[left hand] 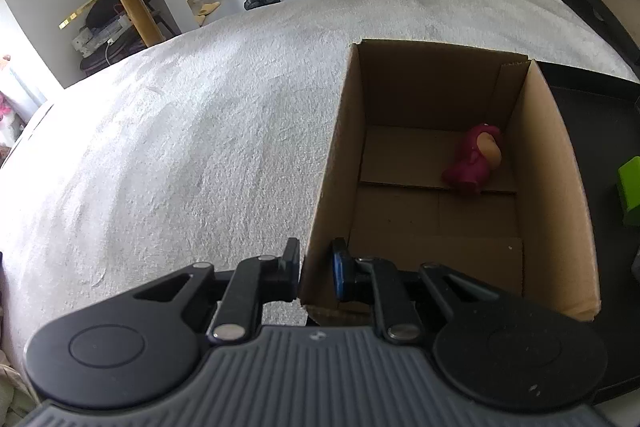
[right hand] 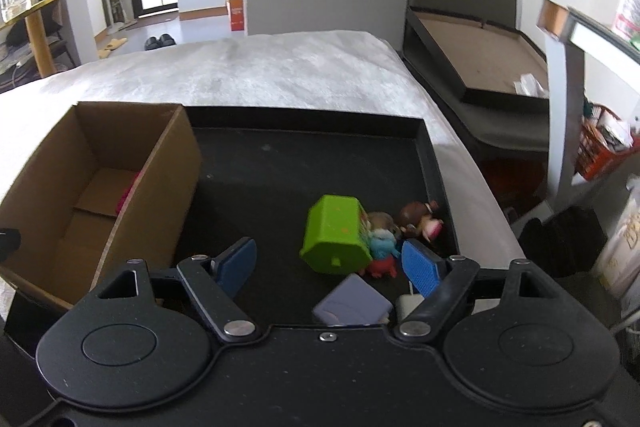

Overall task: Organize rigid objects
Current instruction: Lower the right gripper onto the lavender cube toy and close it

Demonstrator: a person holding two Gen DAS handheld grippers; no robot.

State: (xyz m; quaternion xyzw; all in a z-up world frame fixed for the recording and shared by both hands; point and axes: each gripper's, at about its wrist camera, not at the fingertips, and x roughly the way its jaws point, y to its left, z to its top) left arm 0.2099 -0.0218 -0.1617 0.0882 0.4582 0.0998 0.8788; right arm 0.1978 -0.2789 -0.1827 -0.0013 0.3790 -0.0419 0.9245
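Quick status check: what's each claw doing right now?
Left claw: closed on the near wall of the cardboard box.
Right claw: open and empty, above the black tray near the green toy.

Box [left hand: 548, 187]: brown. Tray [right hand: 304, 155]: black. House [right hand: 336, 239]: green. Bear [left hand: 476, 159]: magenta. Cloth [left hand: 180, 147]: white. Pads [right hand: 420, 267]: blue.

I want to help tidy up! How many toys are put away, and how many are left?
One pink toy already lies in the cardboard box. The left hand-held gripper clamps the box wall; the open right hand-held gripper holds nothing. The green toy, small figures and a grey block wait in the black tray.
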